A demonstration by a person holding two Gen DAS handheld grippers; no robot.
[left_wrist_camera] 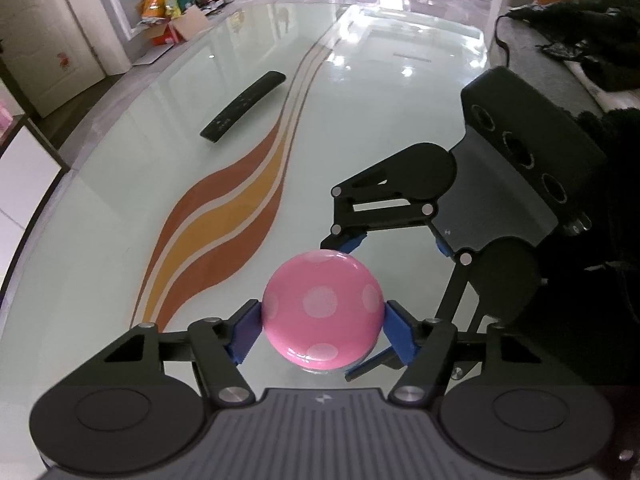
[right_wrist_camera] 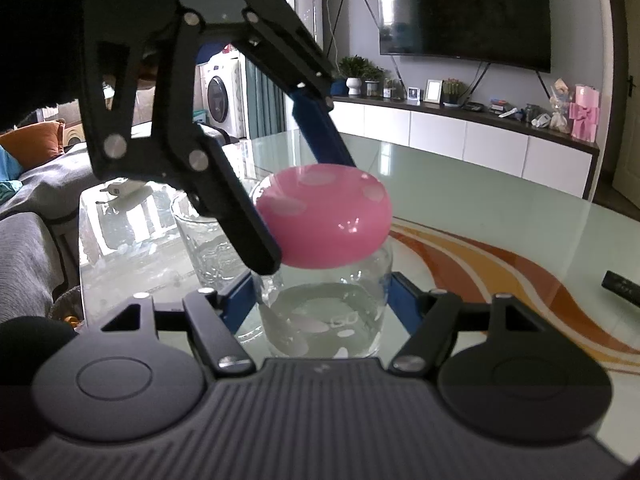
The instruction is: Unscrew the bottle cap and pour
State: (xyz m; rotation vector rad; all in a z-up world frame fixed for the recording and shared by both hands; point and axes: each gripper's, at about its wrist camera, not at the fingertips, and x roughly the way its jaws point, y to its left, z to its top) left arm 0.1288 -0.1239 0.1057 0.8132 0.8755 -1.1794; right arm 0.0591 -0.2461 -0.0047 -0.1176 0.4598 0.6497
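left hand-held gripper [left_wrist_camera: 324, 320] clamped on the pink dotted cap [left_wrist_camera: 323, 311] from above; right hand-held gripper [right_wrist_camera: 324, 300] gripping the glass bottle [right_wrist_camera: 324, 312] below it — bottle upright on the table [right_wrist_camera: 480, 200], beside a glass [right_wrist_camera: 204, 240].

The left tool [left_wrist_camera: 324, 322] points steeply down. Its two blue pads [left_wrist_camera: 244, 332] press on the sides of the cap [left_wrist_camera: 322, 314], one on each side, so its grip is tight. The right tool [right_wrist_camera: 324, 300] points gently down and comes in from the side, lower than the left tool. Its blue pads [right_wrist_camera: 402, 302] squeeze the jar [right_wrist_camera: 324, 320] below the cap. A dark fuzzy sleeve [left_wrist_camera: 592, 280] sits behind the right tool.
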